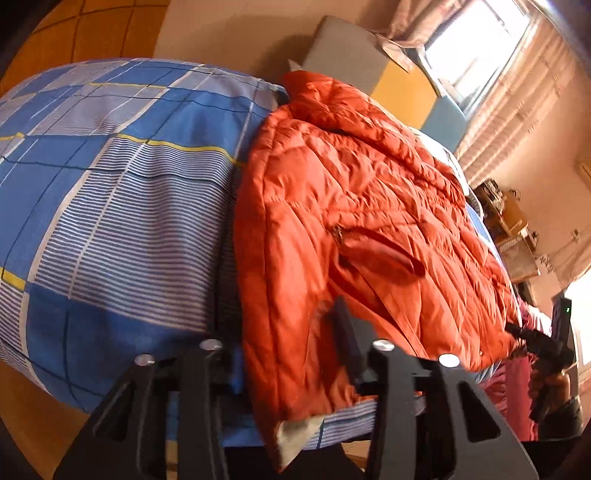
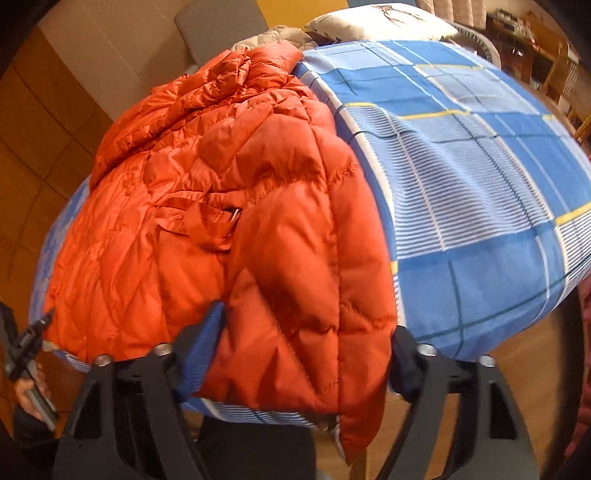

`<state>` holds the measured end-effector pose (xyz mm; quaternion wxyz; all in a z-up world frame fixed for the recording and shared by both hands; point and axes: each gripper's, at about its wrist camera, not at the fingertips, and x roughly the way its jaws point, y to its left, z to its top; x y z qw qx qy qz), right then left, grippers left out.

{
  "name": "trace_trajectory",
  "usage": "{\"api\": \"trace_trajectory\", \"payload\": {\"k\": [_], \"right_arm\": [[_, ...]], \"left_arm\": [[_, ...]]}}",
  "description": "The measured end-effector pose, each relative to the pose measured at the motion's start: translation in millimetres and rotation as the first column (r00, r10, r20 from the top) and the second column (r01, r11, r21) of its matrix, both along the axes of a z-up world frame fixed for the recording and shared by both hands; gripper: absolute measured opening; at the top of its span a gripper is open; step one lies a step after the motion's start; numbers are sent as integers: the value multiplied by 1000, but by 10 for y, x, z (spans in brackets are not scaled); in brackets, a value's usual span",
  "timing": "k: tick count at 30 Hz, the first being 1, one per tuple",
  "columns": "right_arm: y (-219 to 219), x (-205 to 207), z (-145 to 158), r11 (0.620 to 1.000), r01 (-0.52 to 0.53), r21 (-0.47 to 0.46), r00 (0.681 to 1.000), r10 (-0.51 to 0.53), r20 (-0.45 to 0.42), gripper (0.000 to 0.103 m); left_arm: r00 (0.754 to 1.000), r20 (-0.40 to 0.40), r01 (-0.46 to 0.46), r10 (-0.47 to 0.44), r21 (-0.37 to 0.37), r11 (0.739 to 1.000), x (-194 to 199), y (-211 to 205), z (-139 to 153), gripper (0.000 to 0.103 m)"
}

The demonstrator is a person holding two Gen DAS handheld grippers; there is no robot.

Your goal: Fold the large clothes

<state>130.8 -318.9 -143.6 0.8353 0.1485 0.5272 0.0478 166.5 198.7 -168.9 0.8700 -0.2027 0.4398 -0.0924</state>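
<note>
An orange quilted puffer jacket [image 1: 354, 229] lies on a bed with a blue checked sheet [image 1: 110, 206]. Its hem hangs over the near bed edge. My left gripper [image 1: 284, 354] is open, its fingers [image 1: 345, 343] standing either side of the jacket's lower corner. In the right wrist view the same jacket [image 2: 229, 229] fills the middle on the sheet [image 2: 480, 184]. My right gripper [image 2: 306, 350] is open, its jaws wide apart around the jacket's other lower corner. Each gripper shows at the edge of the other's view: the right [image 1: 543, 347] and the left [image 2: 29, 343].
A pillow [image 2: 380, 22] and a grey-and-yellow headboard [image 1: 369, 66] are at the far end. A window with curtains [image 1: 480, 55] and shelves [image 1: 513, 229] are to the right. Orange floor tiles [image 2: 33, 129] surround the bed.
</note>
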Motion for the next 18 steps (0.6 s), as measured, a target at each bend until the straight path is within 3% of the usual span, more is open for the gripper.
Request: {"api": "trace_trajectory", "payload": {"k": [1, 3, 6, 9, 18], "right_arm": [[13, -14, 6, 1000, -3, 8, 1000, 3, 6, 58], [63, -35, 38, 1000, -24, 1, 999, 24, 26, 37], [144, -76, 169, 998, -55, -25, 996, 57, 66, 17], [185, -149, 344, 995, -82, -53, 991, 87, 98, 10], [211, -784, 897, 981, -181, -67, 966, 190, 175, 8]], "left_arm": [[1000, 6, 2, -2, -3, 1000, -19, 5, 0, 24], [1000, 24, -2, 2, -13, 1000, -47, 5, 22, 13], [997, 72, 5, -5, -6, 1000, -123, -10, 140, 7], [995, 97, 20, -19, -10, 1000, -235, 1, 265, 6], [987, 146, 74, -68, -32, 997, -939, 149, 695, 6]]}}
